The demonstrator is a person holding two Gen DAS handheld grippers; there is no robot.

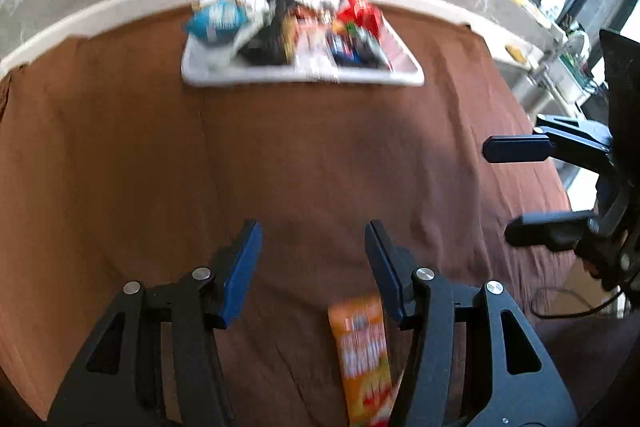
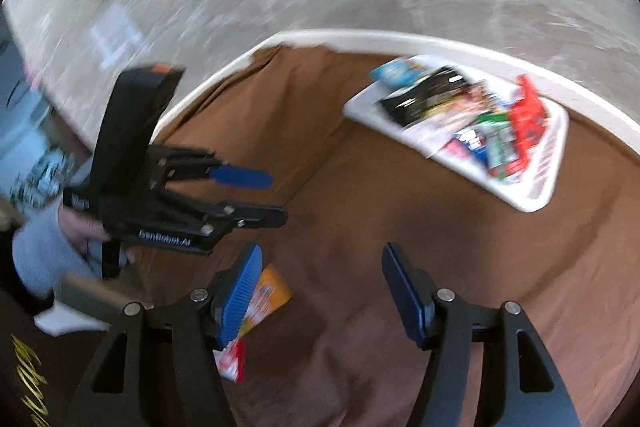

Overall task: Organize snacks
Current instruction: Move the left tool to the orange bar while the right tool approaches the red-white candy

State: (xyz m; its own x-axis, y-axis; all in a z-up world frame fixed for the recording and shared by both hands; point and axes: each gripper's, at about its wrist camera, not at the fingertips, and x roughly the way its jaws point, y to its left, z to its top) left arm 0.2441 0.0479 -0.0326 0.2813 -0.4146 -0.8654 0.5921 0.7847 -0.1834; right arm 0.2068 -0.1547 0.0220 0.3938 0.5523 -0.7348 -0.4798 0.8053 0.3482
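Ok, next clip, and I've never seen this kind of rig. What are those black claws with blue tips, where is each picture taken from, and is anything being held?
There is no robot here. A person holds two handheld grippers, each with two blue-padded fingers and a fisheye camera looking forward along them.

The left wrist view looks out past the left gripper; the right gripper shows at its right edge. The right wrist view looks past the right gripper's own fingers and catches the left gripper with the person's hand on it.

Both grippers are open and hold nothing.

Below is a table under a brown cloth. At its far side is a white tray filled with snack packets. One orange snack packet lies alone on the cloth, near the left gripper. The pictures are blurred, so labels cannot be read.
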